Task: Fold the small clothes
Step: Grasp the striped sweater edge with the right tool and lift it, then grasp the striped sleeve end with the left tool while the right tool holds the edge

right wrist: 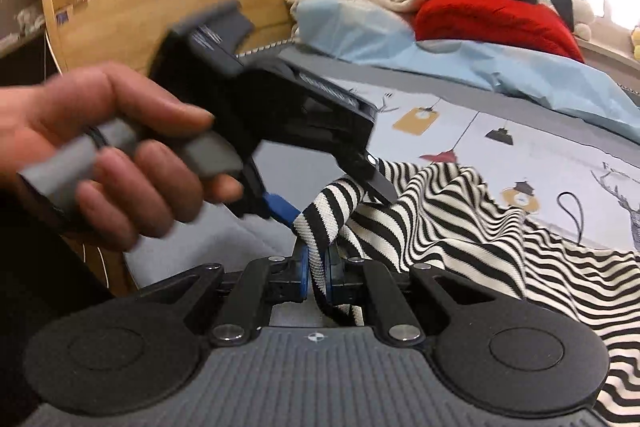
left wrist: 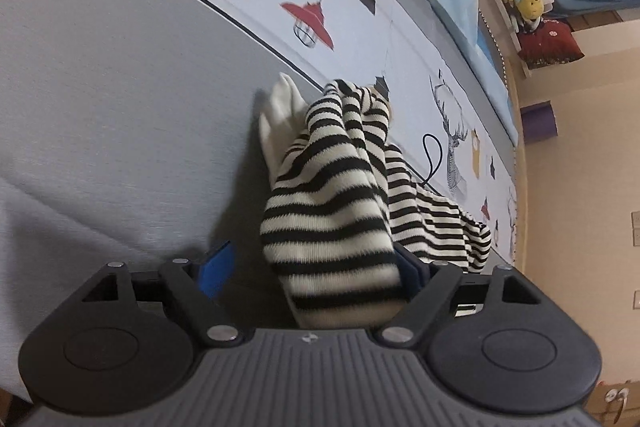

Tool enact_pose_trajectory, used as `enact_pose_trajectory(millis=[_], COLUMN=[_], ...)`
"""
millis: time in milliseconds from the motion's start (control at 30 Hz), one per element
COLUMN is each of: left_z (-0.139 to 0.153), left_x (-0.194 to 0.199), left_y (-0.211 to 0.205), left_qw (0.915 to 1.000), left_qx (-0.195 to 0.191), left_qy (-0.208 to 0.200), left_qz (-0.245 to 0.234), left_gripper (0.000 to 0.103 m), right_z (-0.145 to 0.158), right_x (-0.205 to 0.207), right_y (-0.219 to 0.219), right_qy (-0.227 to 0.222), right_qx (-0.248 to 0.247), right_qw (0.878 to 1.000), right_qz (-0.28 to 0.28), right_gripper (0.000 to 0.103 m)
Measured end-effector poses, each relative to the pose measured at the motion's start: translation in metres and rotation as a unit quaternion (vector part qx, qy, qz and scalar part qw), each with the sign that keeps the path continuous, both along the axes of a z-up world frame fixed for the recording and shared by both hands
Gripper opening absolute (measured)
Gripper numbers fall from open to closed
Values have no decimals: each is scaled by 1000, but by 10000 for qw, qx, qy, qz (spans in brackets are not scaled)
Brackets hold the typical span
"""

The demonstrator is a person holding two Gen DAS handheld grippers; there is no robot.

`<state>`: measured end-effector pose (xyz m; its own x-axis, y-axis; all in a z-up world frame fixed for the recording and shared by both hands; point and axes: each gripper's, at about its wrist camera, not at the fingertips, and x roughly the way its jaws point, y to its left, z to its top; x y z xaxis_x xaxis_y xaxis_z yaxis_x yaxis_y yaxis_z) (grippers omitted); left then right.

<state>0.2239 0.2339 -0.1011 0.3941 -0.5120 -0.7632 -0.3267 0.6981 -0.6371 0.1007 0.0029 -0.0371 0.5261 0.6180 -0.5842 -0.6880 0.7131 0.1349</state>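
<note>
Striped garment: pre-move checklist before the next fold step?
1. Right gripper shut on striped garment edge: ok.
2. Left gripper closed on the garment: not ok, fingers wide apart, cloth lying between them.
3. Left hand holding its handle firmly: ok.
4. Garment flat on the printed bedsheet: not ok, bunched and lifted.
5. Black cord loop clear of the fabric: cannot tell.

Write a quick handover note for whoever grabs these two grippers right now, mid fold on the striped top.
Right gripper: shut on an edge of the striped top.
Left gripper: open, fingers apart, the top's fabric bunched between them; the left hand holds its handle.
Top: partly lifted, the rest spread on the printed bedsheet.
Done: edge picked up.
Left: carry the fold over, lay flat, smooth.
</note>
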Motion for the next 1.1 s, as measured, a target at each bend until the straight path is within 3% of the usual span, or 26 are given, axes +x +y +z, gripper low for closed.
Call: enact_pose_trajectory(millis=[200, 267, 367, 400, 433, 633, 733, 833, 900, 1100], left_z=[-16, -19, -23, -22, -20, 10, 38, 53, 57, 71], left_x=[26, 31, 35, 35, 35, 15, -8, -23, -25, -14], left_y=[-21, -26, -35, -38, -41, -9, 14, 28, 26, -11], left_qw=[9999, 9998, 9994, 9990, 9984, 9965, 9920, 9881, 9875, 9832], left_qx=[2, -18, 43, 161, 292, 595, 820, 1048, 1115, 1139], left_qy=[145, 152, 148, 97, 14, -517, -954, -1129, -1117, -1397], left_qz=[-80, -100, -298, -396, -481, -276, -89, 21, -9, -286], left_gripper=[84, 77, 49, 30, 18, 11, 11, 11, 11, 11], right_z=[10, 13, 15, 15, 14, 10, 12, 19, 19, 23], right_x=[-4, -5, -4, -4, -4, -3, -2, -1, 1, -1], right_y=[-16, -20, -23, -23, -22, -3, 6, 8, 7, -9], right_qy=[-39, -46, -9, 4, 17, 190, 334, 469, 589, 549], right_qx=[95, 118, 167, 175, 181, 391, 948, 1563, 1756, 1591], right_qw=[9999, 9999, 9999, 9998, 9998, 9987, 9940, 9852, 9814, 9851], right_qz=[23, 16, 4, 16, 37, 268, 424, 518, 502, 359], right_gripper=[7, 7, 7, 7, 7, 7, 7, 7, 7, 7])
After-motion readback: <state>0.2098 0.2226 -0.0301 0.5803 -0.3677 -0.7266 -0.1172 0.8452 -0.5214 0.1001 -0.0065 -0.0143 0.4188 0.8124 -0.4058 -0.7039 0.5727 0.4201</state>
